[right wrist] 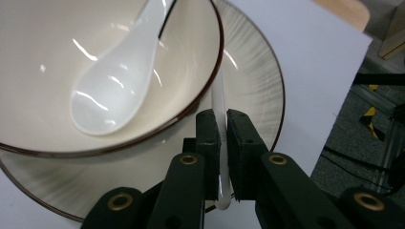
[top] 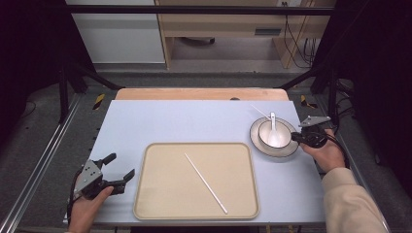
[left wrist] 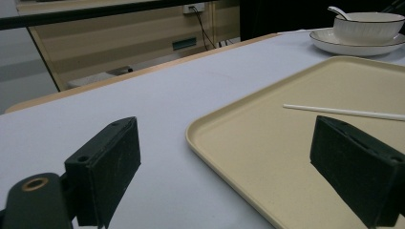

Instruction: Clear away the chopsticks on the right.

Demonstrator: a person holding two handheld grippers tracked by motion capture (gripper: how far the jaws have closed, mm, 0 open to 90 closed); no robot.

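A beige tray (top: 155, 194) lies at the table's front middle, with one white chopstick (top: 205, 182) slanting across it. At the right, a white bowl (top: 266, 130) with a white spoon (top: 273, 127) in it stands on a dark-rimmed plate (top: 286, 149). My right gripper (top: 297, 137) is at the plate's right edge, shut on a second white chopstick (right wrist: 218, 98) that runs over the plate (right wrist: 253, 76) beside the bowl (right wrist: 47, 57). Its far end (top: 261, 112) pokes out behind the bowl. My left gripper (top: 121, 165) rests open left of the tray, holding nothing.
A pale blue mat (top: 194, 121) covers the table, with a wooden strip (top: 194, 93) along its far edge. Black frame posts (top: 63, 87) stand at both far corners. In the left gripper view, the tray (left wrist: 267, 143) and its chopstick (left wrist: 344, 112) lie just ahead to the right.
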